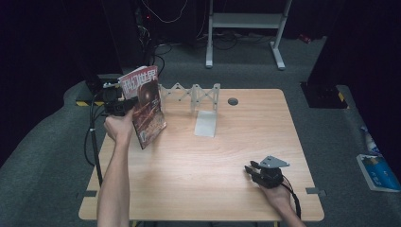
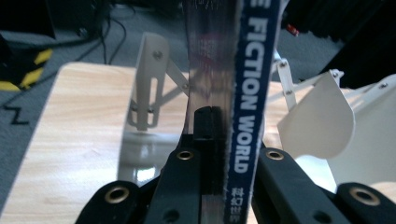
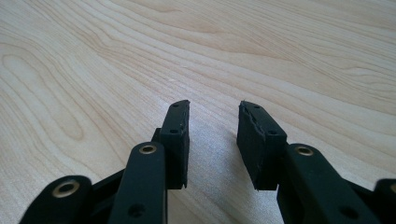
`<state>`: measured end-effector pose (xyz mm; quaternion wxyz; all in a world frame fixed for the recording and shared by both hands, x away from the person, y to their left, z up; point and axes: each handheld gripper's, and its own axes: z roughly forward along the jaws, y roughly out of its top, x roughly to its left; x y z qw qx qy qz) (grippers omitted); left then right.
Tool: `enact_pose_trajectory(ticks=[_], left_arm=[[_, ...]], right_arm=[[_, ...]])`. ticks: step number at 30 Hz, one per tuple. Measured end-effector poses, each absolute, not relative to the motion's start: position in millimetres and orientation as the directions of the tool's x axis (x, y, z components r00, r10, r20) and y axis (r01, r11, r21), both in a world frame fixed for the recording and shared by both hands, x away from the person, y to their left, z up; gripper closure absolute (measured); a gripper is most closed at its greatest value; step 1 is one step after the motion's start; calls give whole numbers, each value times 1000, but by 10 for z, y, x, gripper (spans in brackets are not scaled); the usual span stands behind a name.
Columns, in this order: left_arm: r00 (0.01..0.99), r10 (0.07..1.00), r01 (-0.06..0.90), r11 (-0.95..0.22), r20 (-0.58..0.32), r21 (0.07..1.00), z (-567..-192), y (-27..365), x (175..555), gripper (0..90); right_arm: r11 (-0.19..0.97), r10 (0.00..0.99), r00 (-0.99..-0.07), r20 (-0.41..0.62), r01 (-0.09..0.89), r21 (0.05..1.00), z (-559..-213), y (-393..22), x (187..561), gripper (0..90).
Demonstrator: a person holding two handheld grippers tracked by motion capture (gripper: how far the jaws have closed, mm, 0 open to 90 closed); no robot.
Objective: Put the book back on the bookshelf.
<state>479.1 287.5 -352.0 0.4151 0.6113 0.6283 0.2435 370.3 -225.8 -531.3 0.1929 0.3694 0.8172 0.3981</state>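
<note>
The wooden counter (image 1: 227, 156) carries everything, and its far edge lies beyond both tools. On that far part, just ahead and to the right of the left tool, stands a white folding rack (image 1: 189, 94) with zigzag links, and a pale flat panel (image 1: 206, 124) slopes from it down onto the wood. The magazine (image 1: 144, 106), red-covered with a dark picture, is held upright above the counter's left edge, clear of the wood and just short of the rack's left end. In the left gripper view its blue spine (image 2: 250, 93) rises straight up between the black jaws, with the rack's white upright close behind it. The left tool (image 1: 124, 106) is clamped tight on the magazine, gripping near its lower spine. The right tool (image 1: 257, 171) rests low on the counter's near right part, well apart from the magazine; its jaws stand partly apart with bare wood between them.
</note>
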Motion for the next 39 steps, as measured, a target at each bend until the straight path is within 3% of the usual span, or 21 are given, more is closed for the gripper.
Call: enact_pose_trajectory(ticks=[25, 39], left_arm=[[94, 970, 346, 177, -222, 921, -3932, 2752, 4742, 837], [167, 978, 430, 41, -124, 902, -3969, 2795, 4723, 827]], right_arm=[[410, 758, -652, -22, 450, 793, -5313, -2257, 3705, 640], [410, 758, -651, -22, 450, 793, -5314, -2256, 3704, 640]])
